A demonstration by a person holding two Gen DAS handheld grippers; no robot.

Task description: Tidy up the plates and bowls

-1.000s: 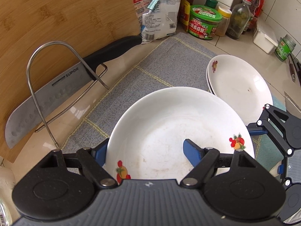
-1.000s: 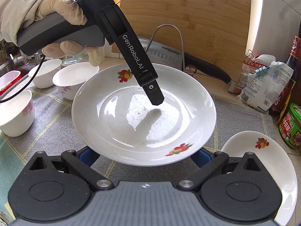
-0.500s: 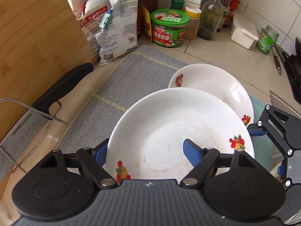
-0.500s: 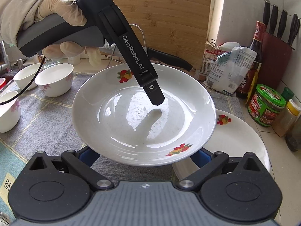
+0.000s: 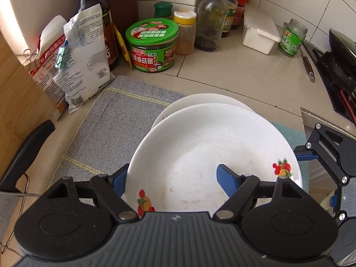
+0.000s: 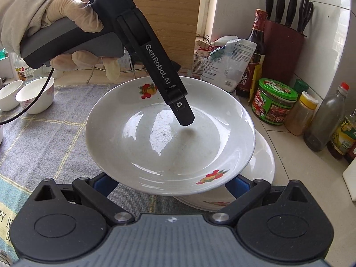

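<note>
A white plate with fruit prints (image 5: pixel 213 155) (image 6: pixel 169 135) is held in the air. My left gripper (image 5: pixel 171 178) is shut on its rim, one finger (image 6: pixel 178 102) inside the dish and one under it. My right gripper (image 6: pixel 170 182) is open, its fingers spread under the plate's near rim. The held plate hovers just above a stack of matching plates (image 5: pixel 200 100) (image 6: pixel 262 162) on the grey cloth (image 5: pixel 115 120), mostly covering it.
Two small bowls (image 6: pixel 35 98) stand at the cloth's far left. Jars, bottles and bags (image 5: pixel 153 44) crowd the back corner. A white box (image 5: pixel 260 31), a knife block (image 6: pixel 282 51), a cleaver handle (image 5: pixel 24 151) and a stove (image 5: pixel 338 73) are around.
Both grippers have carried the plate to the right, away from the cutting board and cleaver rack. It now hangs over the plate stack.
</note>
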